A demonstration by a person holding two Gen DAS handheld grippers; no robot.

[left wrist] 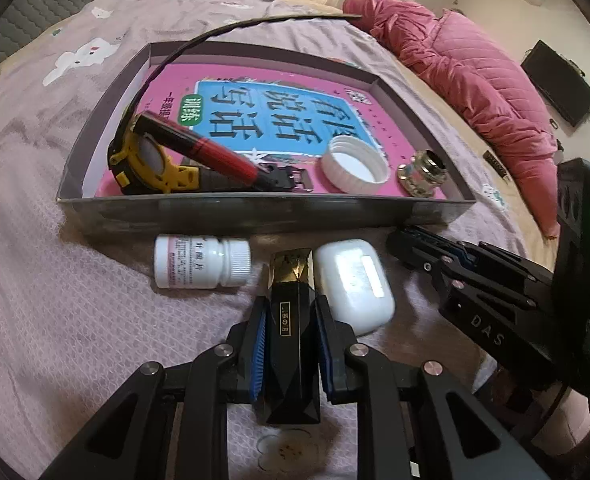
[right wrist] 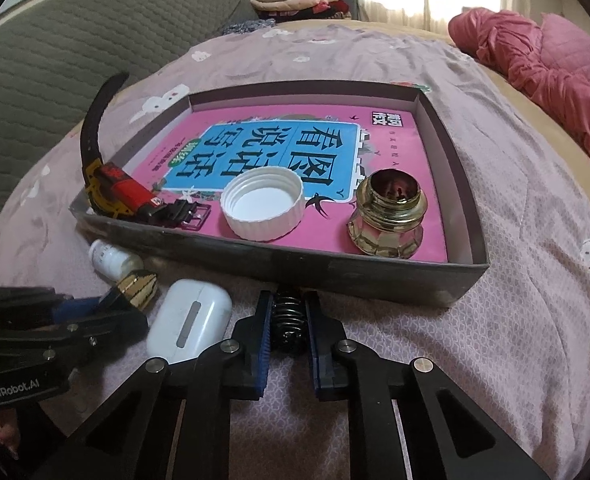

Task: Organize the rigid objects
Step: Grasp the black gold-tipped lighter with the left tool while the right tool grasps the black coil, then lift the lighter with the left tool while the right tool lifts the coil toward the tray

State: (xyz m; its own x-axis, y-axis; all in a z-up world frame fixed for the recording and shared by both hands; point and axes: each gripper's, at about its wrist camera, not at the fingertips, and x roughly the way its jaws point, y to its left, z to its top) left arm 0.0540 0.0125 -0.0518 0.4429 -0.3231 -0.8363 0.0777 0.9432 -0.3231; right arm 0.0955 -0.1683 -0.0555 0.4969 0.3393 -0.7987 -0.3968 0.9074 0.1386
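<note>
My left gripper (left wrist: 291, 300) is shut on a black faceted case with a gold end (left wrist: 293, 312), which lies on the bedspread in front of the box (left wrist: 255, 212). Beside it lie a white pill bottle (left wrist: 201, 262) on the left and a white earbud case (left wrist: 355, 284) on the right. In the right wrist view my right gripper (right wrist: 289, 298) is shut on a black coil spring (right wrist: 289, 318), close to the box's front wall (right wrist: 375, 276). The left gripper (right wrist: 107, 300) shows at the left there, and the earbud case (right wrist: 189, 320) lies between the two.
The shallow box holds a pink book (right wrist: 319, 152), a yellow and black watch (left wrist: 151, 160), a red and black pen (left wrist: 207, 148), a white screw cap (right wrist: 263, 210) and a gold metal fitting (right wrist: 389, 220). A pink quilt (left wrist: 475, 68) lies at the bed's far right.
</note>
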